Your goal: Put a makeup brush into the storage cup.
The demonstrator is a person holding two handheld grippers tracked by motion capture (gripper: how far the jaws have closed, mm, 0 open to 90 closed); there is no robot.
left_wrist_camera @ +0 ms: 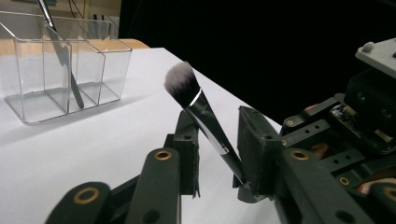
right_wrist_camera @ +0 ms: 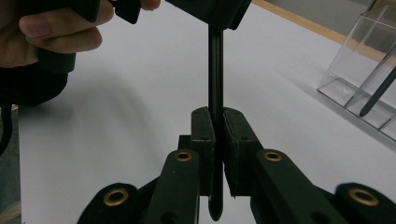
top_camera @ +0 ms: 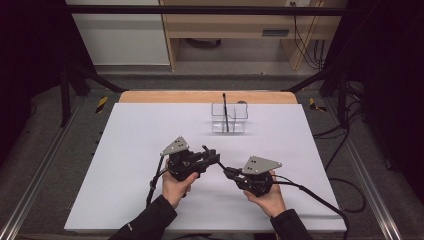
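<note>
A makeup brush (top_camera: 220,164) with a black handle and a white-tipped head (left_wrist_camera: 181,80) hangs above the white table between my two grippers. My right gripper (top_camera: 230,173) is shut on the lower end of the handle (right_wrist_camera: 215,70), which rises upright out of its jaws (right_wrist_camera: 215,116). My left gripper (left_wrist_camera: 217,121) has the ferrule end slanting across the gap between its jaws. The handle leans on one pad, and a gap shows beside the other. A clear organizer (top_camera: 240,125) stands farther back with a thin black tool (top_camera: 225,112) in it.
The organizer (left_wrist_camera: 28,70) has several compartments, and the black tool (left_wrist_camera: 63,56) leans in one of them. The white board (top_camera: 125,165) covers the table, with a wooden edge (top_camera: 200,96) at the far side. Cables (top_camera: 310,192) trail from both grippers toward me.
</note>
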